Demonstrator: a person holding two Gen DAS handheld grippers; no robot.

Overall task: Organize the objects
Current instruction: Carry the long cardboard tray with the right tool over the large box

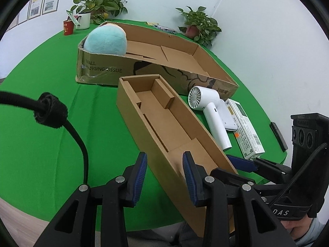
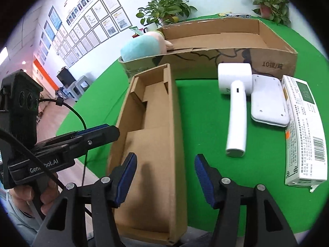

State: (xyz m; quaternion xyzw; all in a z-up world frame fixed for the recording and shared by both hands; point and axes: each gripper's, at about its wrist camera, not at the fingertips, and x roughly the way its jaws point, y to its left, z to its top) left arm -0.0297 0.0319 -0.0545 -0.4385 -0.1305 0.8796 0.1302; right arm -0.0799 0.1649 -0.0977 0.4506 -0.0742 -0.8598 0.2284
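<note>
A long narrow cardboard box [image 1: 164,123] lies open and empty on the green table, also in the right wrist view [image 2: 152,135]. My left gripper [image 1: 164,175] is open with its jaws either side of the box's near left wall. My right gripper [image 2: 164,177] is open with its jaws either side of the box's near right wall. A white hair dryer [image 1: 209,113] [image 2: 236,107], a flat white device [image 2: 267,100] and a white printed carton [image 2: 304,131] lie to the right. A teal plush toy [image 1: 104,41] sits in the big cardboard box [image 1: 185,78].
Two potted plants [image 1: 98,4] [image 1: 199,24], a white mug [image 1: 83,20] and a red cup [image 1: 67,27] stand at the table's far edge. A black flat object [image 1: 278,135] lies at the right edge. A black cable [image 1: 61,119] hangs at left.
</note>
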